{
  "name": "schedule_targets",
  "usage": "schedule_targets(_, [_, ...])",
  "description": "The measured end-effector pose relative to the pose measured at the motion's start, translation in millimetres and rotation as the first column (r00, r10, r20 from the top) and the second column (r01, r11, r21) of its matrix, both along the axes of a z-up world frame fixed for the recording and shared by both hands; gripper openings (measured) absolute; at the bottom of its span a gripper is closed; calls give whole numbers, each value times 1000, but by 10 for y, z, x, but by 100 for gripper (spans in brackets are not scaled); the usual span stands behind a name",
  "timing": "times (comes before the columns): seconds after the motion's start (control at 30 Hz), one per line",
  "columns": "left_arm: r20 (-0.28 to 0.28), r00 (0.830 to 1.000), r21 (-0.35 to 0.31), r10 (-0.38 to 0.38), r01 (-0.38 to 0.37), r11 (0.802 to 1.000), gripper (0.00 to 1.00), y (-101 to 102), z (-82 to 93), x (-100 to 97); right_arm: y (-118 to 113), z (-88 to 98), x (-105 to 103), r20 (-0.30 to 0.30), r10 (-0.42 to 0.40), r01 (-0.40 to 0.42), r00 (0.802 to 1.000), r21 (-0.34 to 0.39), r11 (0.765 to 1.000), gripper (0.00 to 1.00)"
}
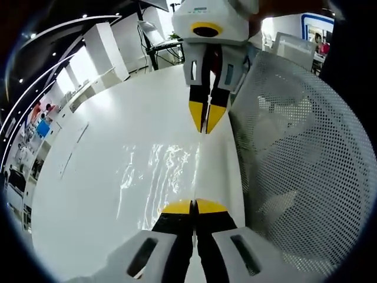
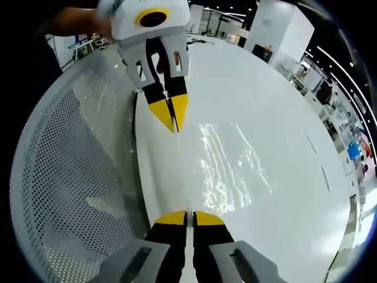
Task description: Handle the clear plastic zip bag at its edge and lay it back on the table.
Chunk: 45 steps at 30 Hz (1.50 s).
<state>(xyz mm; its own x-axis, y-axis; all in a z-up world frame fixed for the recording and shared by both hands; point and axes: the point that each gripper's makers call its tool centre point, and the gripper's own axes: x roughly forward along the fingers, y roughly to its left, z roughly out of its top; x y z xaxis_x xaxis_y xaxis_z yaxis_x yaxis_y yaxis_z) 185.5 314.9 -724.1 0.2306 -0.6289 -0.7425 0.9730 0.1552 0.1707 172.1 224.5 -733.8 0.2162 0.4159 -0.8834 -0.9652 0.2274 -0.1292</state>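
So the clear plastic zip bag [image 1: 159, 177] is basically see-through, you mostly spot it by the wrinkly glare streaks running across it and one straight edge along its side near the table's rim. It's stretched out over the white table [image 1: 88, 194], close to the table edge next to the mesh chair back [image 1: 306, 165]. Can't tell if it's resting flat on the surface or held just above it.

Count-wise: one bag, one table, one white mesh chair, two grippers (both with yellow tips on black jaws).

In the left gripper view, the left gripper [image 1: 194, 206] has its jaws pressed together at the bag's near edge, pinching it as far as I can see. The right gripper [image 1: 207, 125] faces it from the far end, tips closed to a point at the opposite end of that same edge.

The right gripper view mirrors this: right gripper [image 2: 189, 218] clamped at the bag [image 2: 230, 165] edge, left gripper [image 2: 172, 121] opposite with tips together, the chair [image 2: 76, 177] off to the side and the table [image 2: 265, 106] beyond.
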Motion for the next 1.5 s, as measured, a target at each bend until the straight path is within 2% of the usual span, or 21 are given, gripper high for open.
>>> schedule_targets(0.17, [8, 1000, -1, 3, -3, 1000, 0, -4, 21, 5, 13, 26, 29, -14, -31, 31, 999, 9, 999, 0])
schedule_targets(0.4, [23, 1000, 7, -13, 13, 1000, 0, 17, 11, 23, 38, 49, 36, 11, -14, 13, 1000, 21, 1000, 0])
schedule_targets(0.63, [29, 999, 8, -24, 24, 1000, 0, -9, -5, 2, 86, 94, -51, -21, -10, 11, 1000, 63, 998, 2])
schedule_targets(0.7, [30, 999, 7, -29, 29, 1000, 0, -26, -9, -11, 148, 118, -106, -74, -39, 47, 996, 110, 993, 5])
schedule_targets(0.83, [28, 999, 7, -36, 36, 999, 0, -59, -17, -39, 201, 204, -36, -51, -50, 57, 997, 144, 988, 7])
schedule_targets(0.9, [32, 999, 4, -39, 39, 999, 0, -69, -25, -35, 236, 229, -35, -62, -53, 62, 997, 158, 986, 6])
schedule_targets(1.17, [62, 997, -6, -52, 52, 999, 0, -81, -1, -3, 298, 308, 47, -33, -54, 59, 998, 175, 983, 6])
schedule_targets(1.27, [73, 996, -3, -61, 61, 998, 0, -83, -15, 1, 318, 322, 84, -22, -51, 55, 998, 173, 983, 6])
schedule_targets(1.5, [108, 991, -3, -81, 82, 997, 0, -111, -1, -6, 359, 282, 155, -41, -47, 53, 998, 165, 985, 6])
